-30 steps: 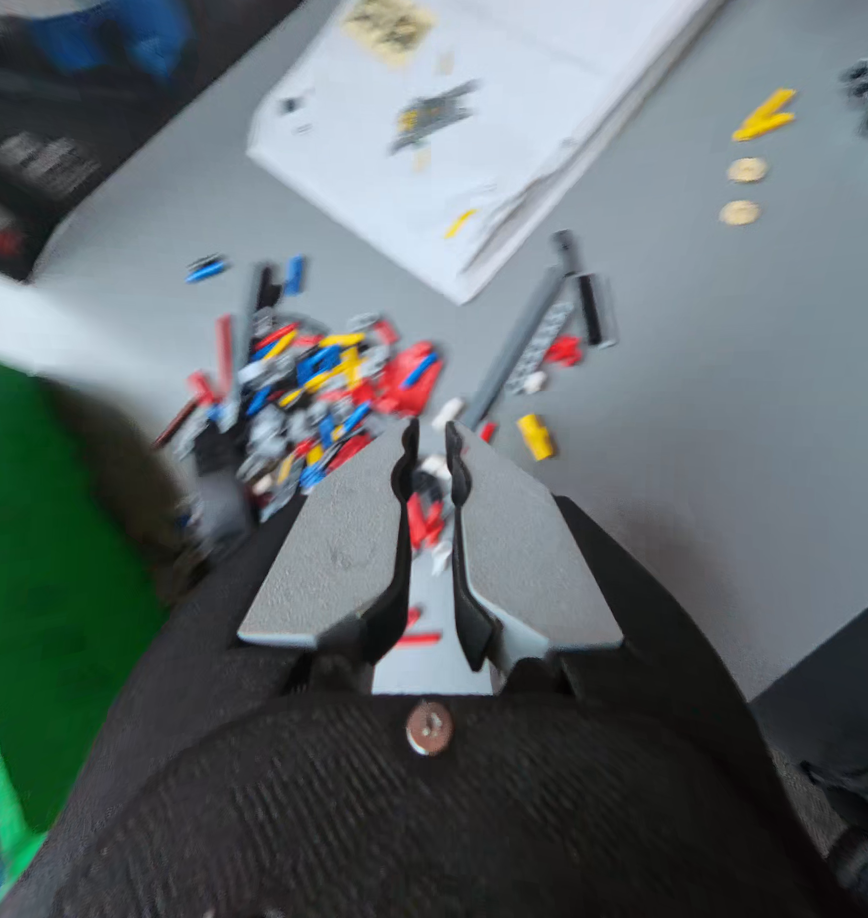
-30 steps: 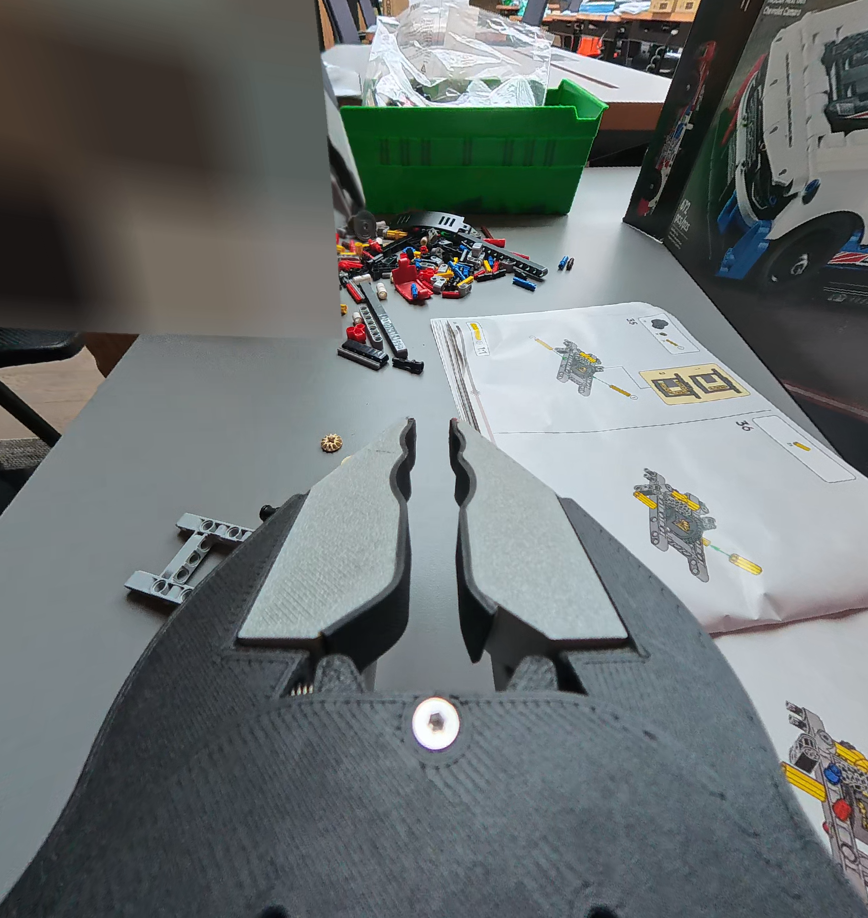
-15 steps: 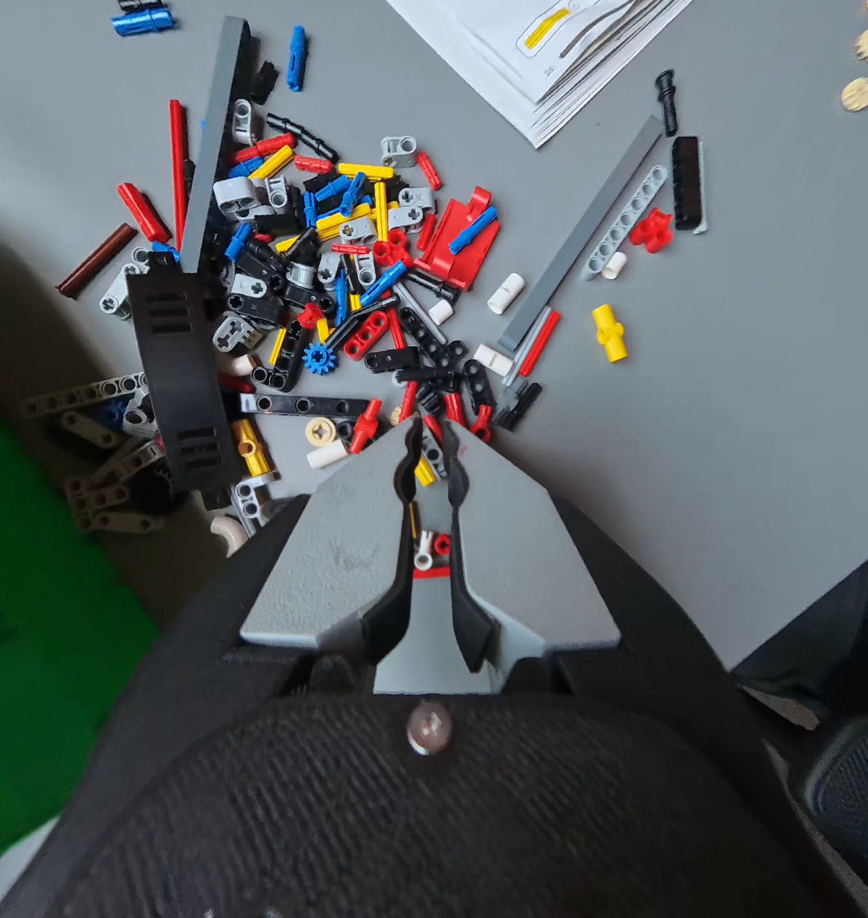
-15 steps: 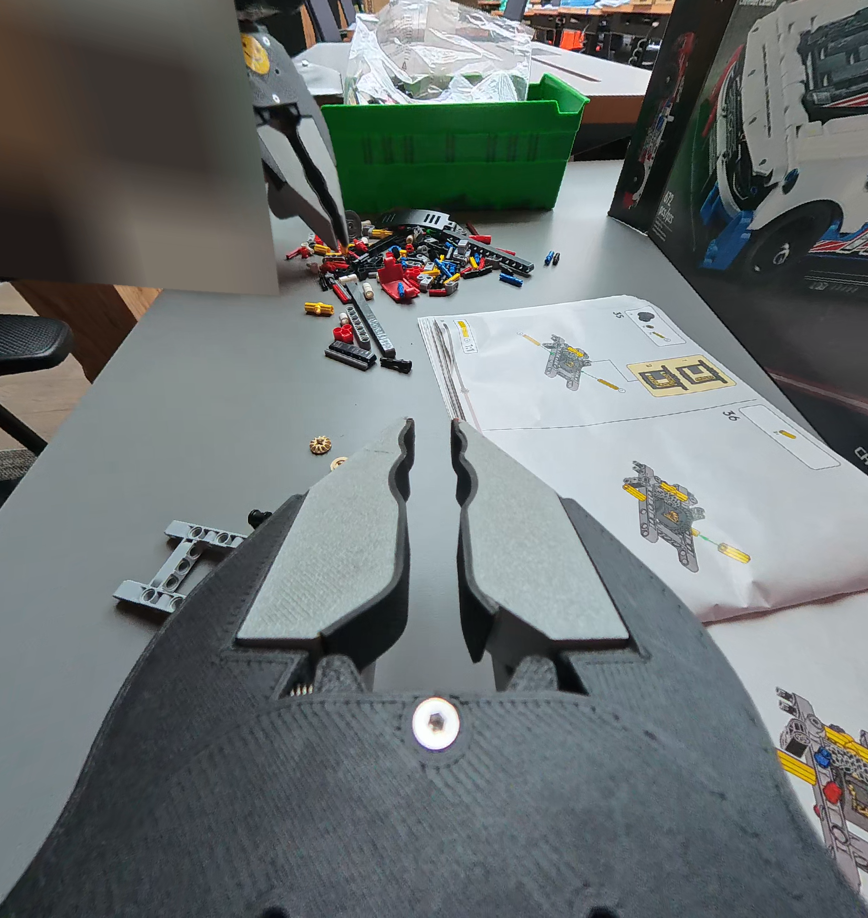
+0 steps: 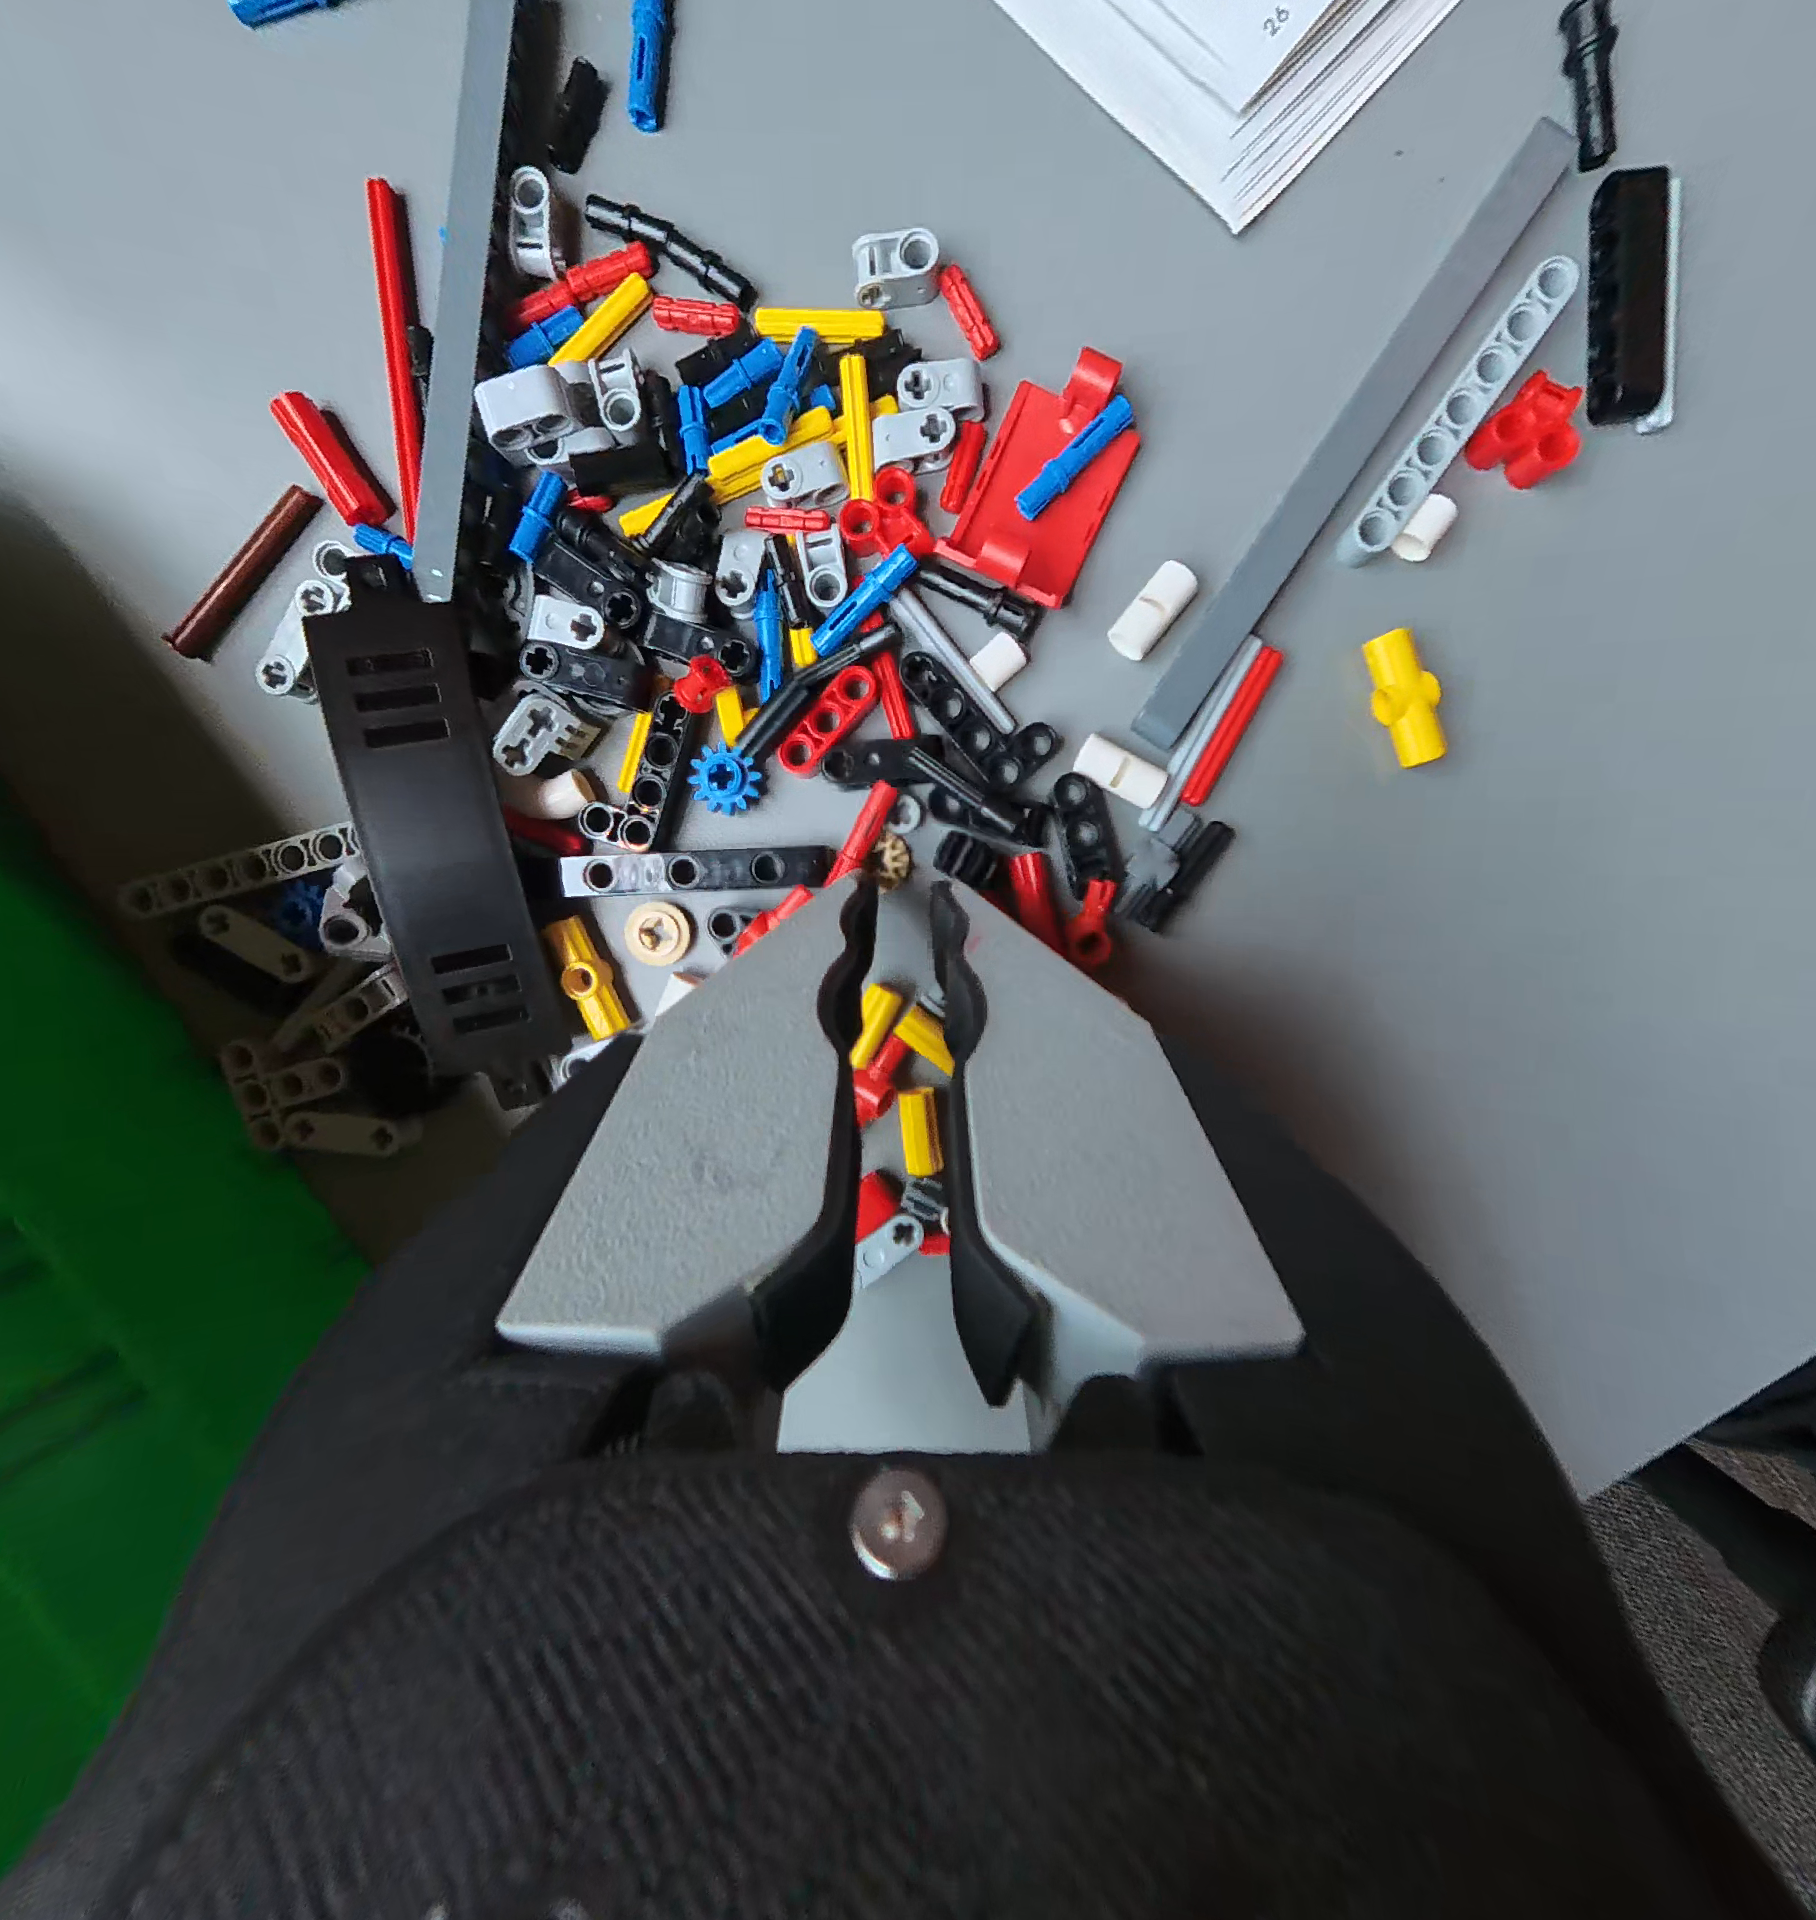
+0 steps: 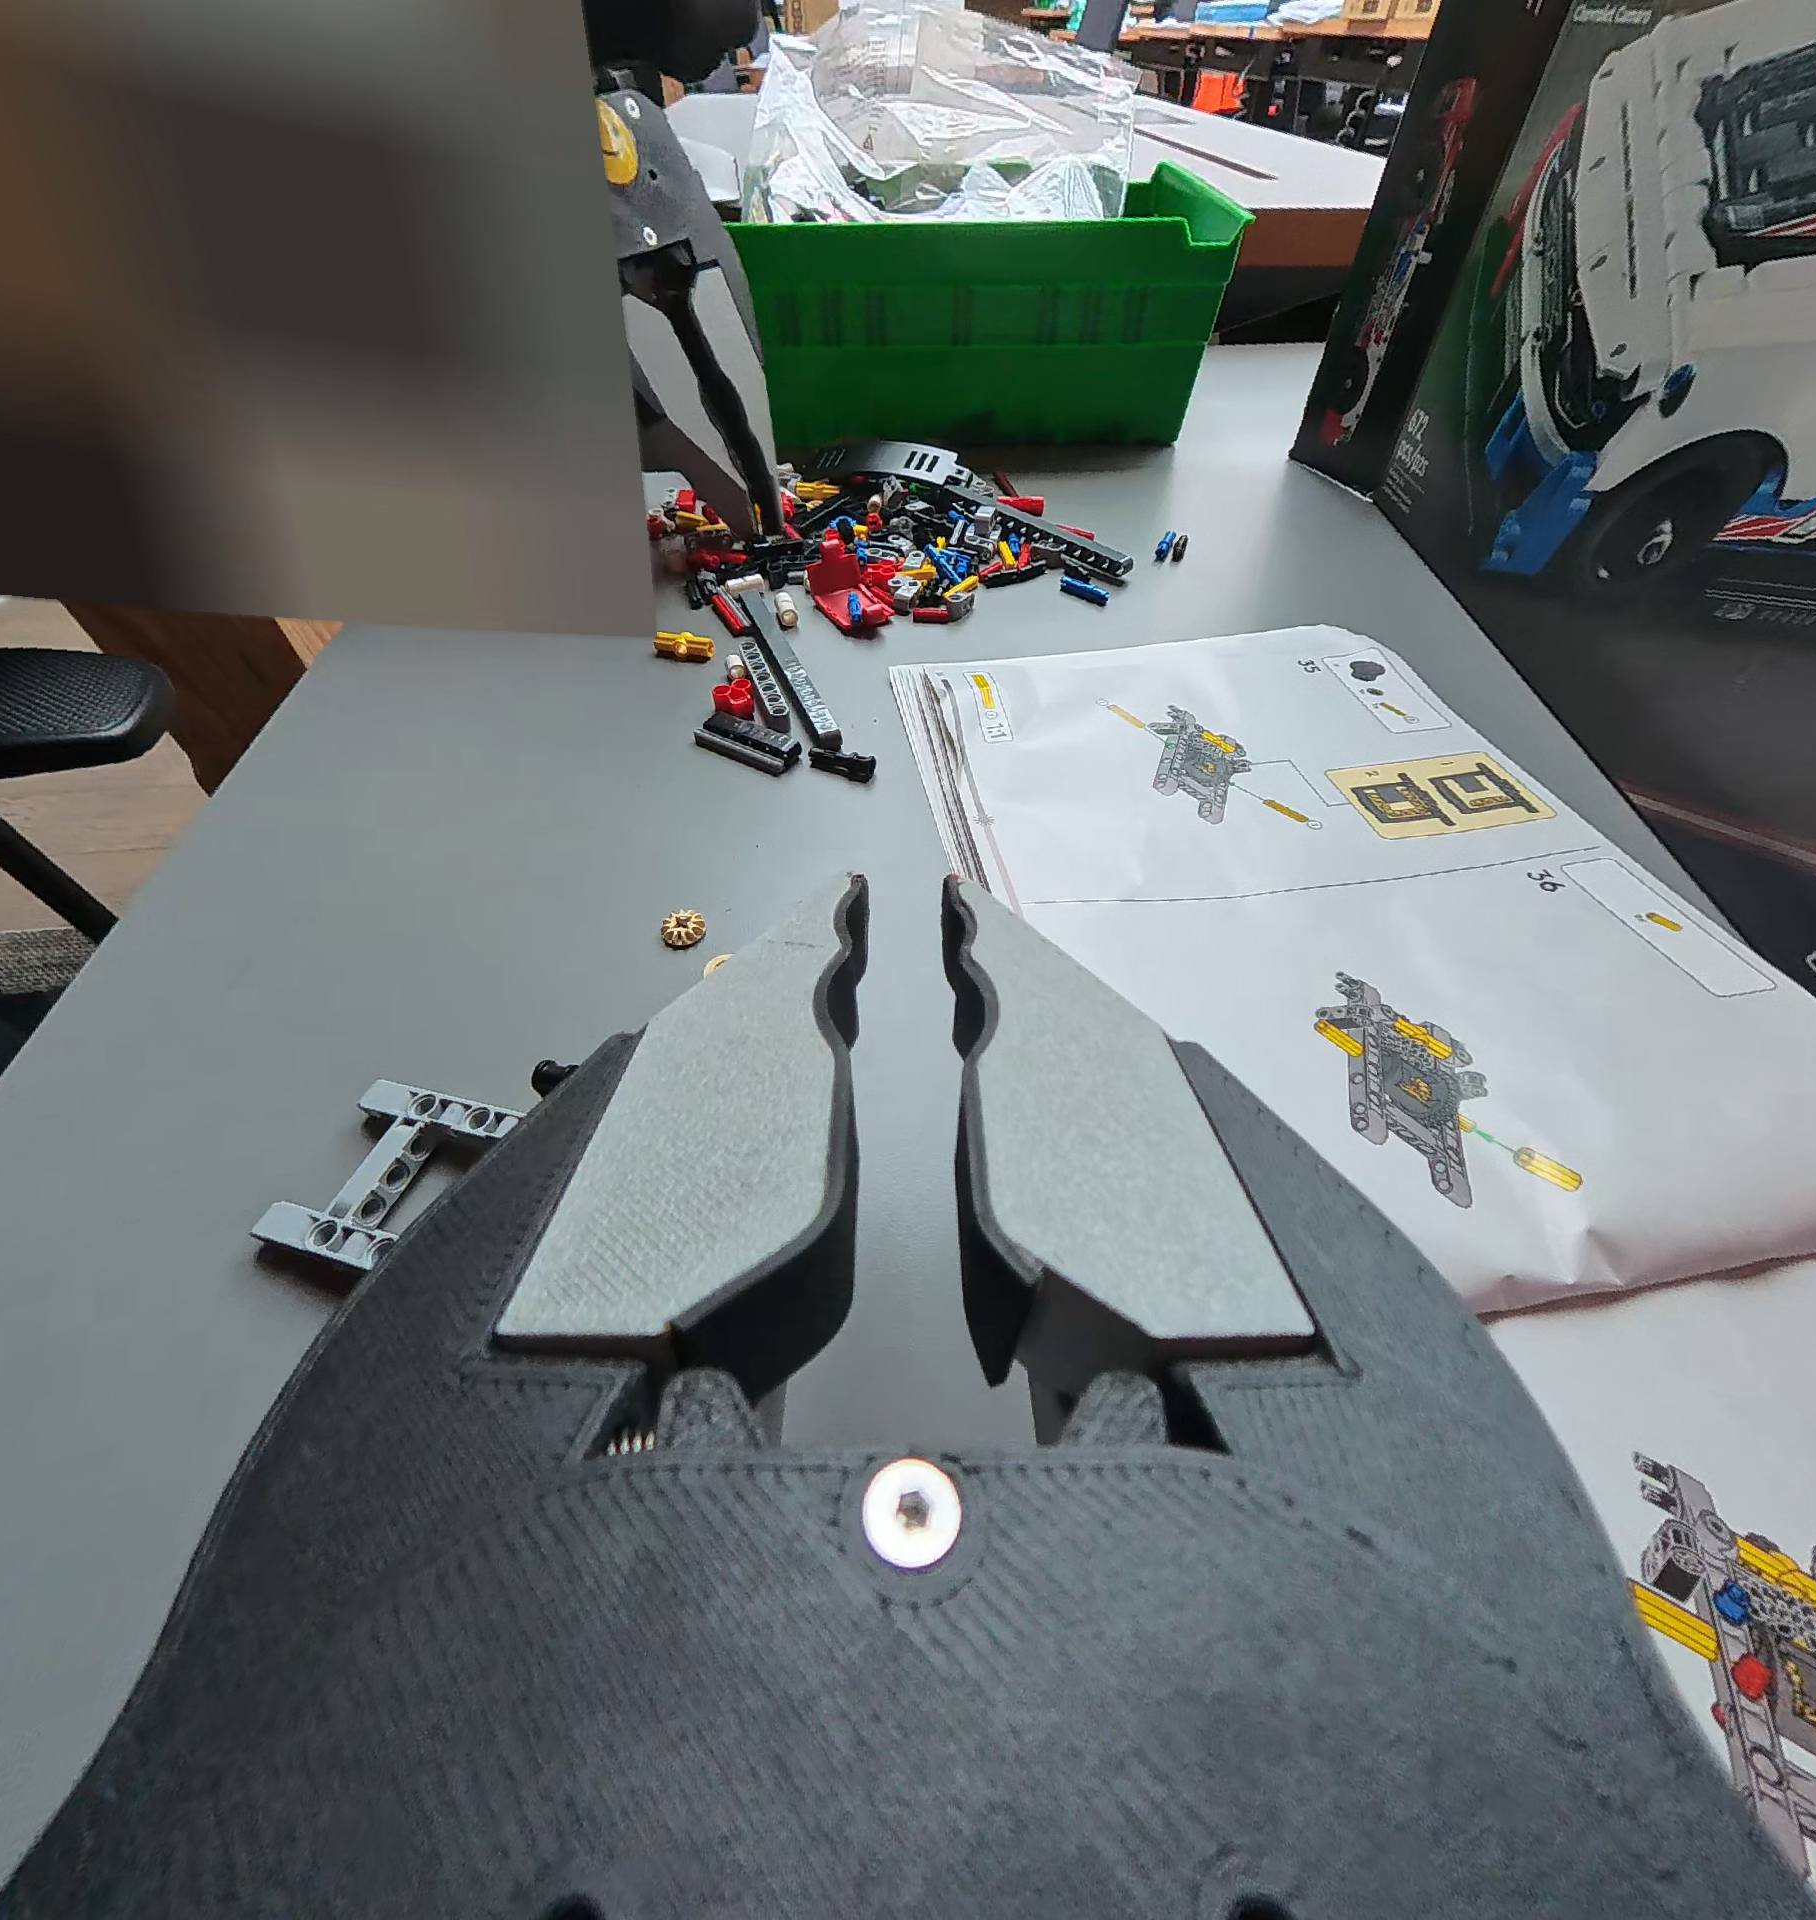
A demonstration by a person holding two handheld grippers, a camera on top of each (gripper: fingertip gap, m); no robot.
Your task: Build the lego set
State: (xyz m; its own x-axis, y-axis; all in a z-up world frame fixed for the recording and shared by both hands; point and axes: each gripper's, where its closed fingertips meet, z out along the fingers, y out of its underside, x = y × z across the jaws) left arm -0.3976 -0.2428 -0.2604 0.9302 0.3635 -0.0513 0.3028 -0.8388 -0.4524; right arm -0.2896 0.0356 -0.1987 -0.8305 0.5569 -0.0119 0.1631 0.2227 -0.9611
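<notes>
Pretty early days on this build, I'd say — no assembled model shows anywhere, and the bulk of the parts sit loose in one heap.

Going left to right in the left wrist view: the green plastic bin point(image 5: 62, 1195) fills the left edge, then a curved black slotted panel point(image 5: 421, 821), then the mixed pile of red, blue, yellow, grey and black lego pieces point(image 5: 758, 540) on the grey table point(image 5: 1506, 987). Right of that lie a long flat grey strip point(image 5: 1371, 436) and a yellow cross-shaped connector point(image 5: 1405, 696). The left gripper point(image 5: 899, 904) hangs right over the near edge of the pile, fingers slightly apart with nothing pinched; a small tan gear point(image 5: 891, 860) lies just ahead of the tips. My guess is it's picking the next part.

The right wrist view gives what that one can't: a light grey H-shaped lego frame point(image 6: 395, 1174) lying alone on the left, another tan bevel gear point(image 6: 684, 927) near it, the open white instruction booklet point(image 6: 1351, 935) and the tall printed set box point(image 6: 1631, 343) on the right. The right gripper point(image 6: 904, 894) hovers low over bare table — parted a little and empty. It also shows the left gripper from outside, tips down in the pile. Only the top-down view lets you tell individual pieces apart.
</notes>
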